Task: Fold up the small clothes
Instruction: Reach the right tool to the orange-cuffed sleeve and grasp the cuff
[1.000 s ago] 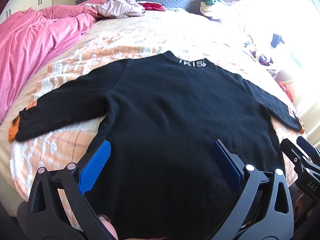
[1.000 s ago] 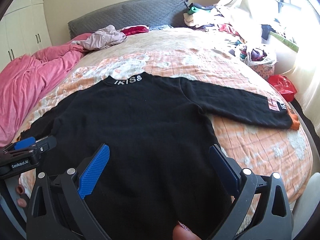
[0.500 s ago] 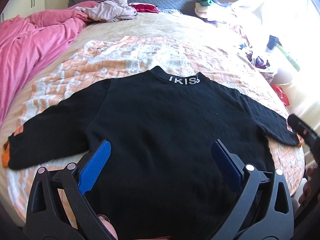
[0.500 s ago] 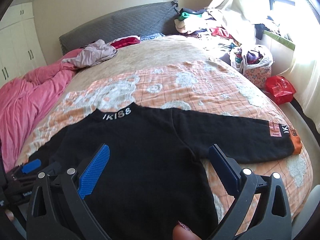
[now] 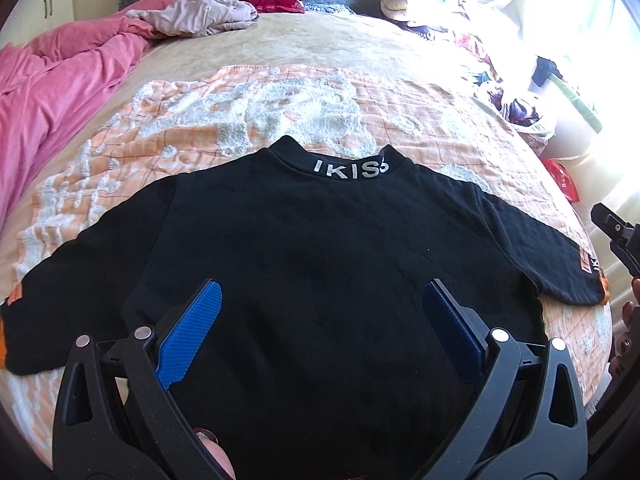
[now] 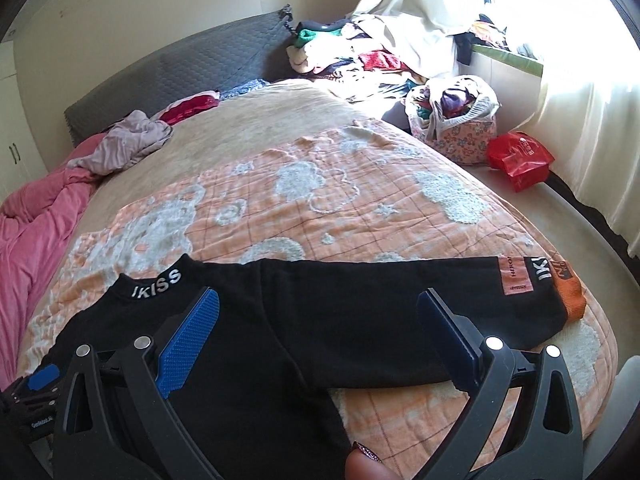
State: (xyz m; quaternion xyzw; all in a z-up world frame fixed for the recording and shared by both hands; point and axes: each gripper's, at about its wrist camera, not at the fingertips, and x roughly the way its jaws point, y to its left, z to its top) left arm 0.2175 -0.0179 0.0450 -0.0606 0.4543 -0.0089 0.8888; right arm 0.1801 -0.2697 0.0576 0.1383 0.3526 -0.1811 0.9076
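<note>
A small black long-sleeved sweater (image 5: 320,264) lies flat on the bed, collar lettered IKISS (image 5: 350,169) pointing away, both sleeves spread sideways. My left gripper (image 5: 320,334) hovers open over its lower body, holding nothing. In the right wrist view the sweater (image 6: 328,320) fills the lower left, and its right sleeve ends in an orange cuff (image 6: 570,294). My right gripper (image 6: 318,340) stands open above the right armpit and sleeve. The left gripper's tip (image 6: 40,378) shows at the left edge.
The sweater rests on an orange and white quilt (image 6: 320,200). A pink duvet (image 5: 52,80) lies at the left, crumpled clothes (image 5: 200,12) near the grey headboard. Right of the bed are a floral basket of laundry (image 6: 456,120) and a red bag (image 6: 520,158).
Both grippers have pulled back and risen away from the sweater. The right one has swung rightward over the right sleeve. Both stay open and the sweater has not moved.
</note>
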